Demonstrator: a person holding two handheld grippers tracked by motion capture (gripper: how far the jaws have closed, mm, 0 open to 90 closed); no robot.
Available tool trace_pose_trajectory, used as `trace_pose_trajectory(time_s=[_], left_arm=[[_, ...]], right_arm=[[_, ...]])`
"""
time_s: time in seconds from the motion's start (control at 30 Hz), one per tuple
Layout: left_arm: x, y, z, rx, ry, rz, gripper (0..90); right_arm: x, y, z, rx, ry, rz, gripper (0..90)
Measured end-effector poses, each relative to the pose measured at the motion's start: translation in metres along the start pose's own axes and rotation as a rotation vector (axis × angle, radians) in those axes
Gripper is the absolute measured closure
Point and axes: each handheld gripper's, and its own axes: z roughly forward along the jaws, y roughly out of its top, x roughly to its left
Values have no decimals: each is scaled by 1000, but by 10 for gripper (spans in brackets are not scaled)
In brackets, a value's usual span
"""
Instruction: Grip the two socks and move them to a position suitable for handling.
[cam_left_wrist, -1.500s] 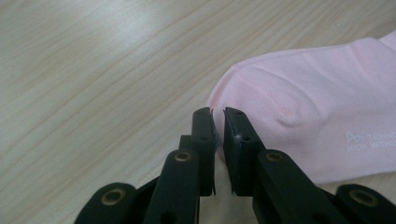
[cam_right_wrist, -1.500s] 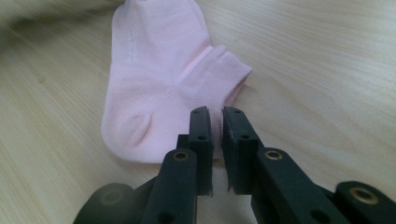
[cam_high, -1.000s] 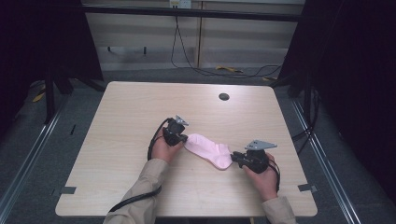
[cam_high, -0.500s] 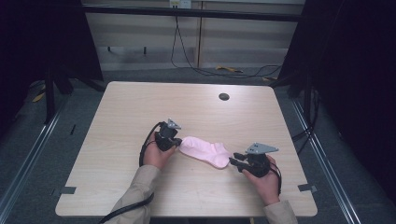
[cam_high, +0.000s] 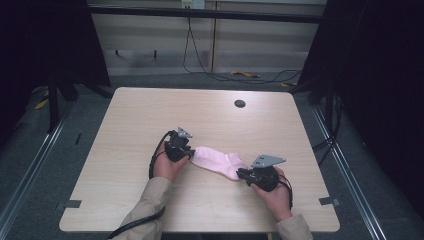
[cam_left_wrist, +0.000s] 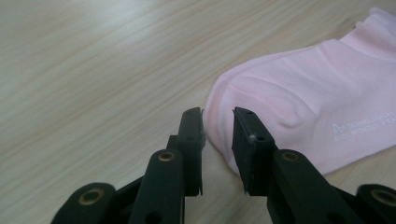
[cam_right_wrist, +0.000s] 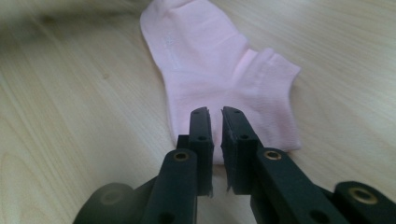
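So the pink sock (cam_high: 219, 162) was lying flat on the wooden table (cam_high: 130, 120), a bit toward the person's side of the middle, stretched out between the two grippers. The left hand (cam_high: 166, 166) came in from the bottom edge with the sleeve angled up and to the right, and the left gripper (cam_high: 189, 152) sat low at the sock's toe end. In the left gripper view, its jaws stood a small way apart with the rounded toe edge showing in the gap; they'd just been opening, and the pads weren't pinching the fabric, so the sock was loose on that side.

The right hand (cam_high: 274, 192) reached in from the lower right, wrist bent so the right gripper (cam_high: 239, 173) pointed left at the cuff end. In the right gripper view the jaws were nearly pressed together, having just been closing, with only a thin slit between them. They lay low over the sock's near edge, but I honestly couldn't tell whether any fabric was caught in there.

There was also a small dark round hole (cam_high: 239, 103) in the table, far side, well apart from everything.
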Motion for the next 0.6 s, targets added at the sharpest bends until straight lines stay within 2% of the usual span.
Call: trace_pose_trajectory(time_s=[0.13,0.2,0.3,0.4,0.6], left_arm=[[-2,-1,3,25,14,34,739],[-4,-1,3,38,21,63,742],[-7,-1,2,46,27,81,766],[-11,-5,-2,51,18,93,775],[-16,-15,-11,53,4,79,773]], right_arm=[[4,-2,6,35,14,-21,852],[5,-3,7,35,15,-30,857],[8,-4,6,38,22,-34,862],[13,-6,4,44,31,-33,862],[26,-9,-3,61,48,-49,857]])
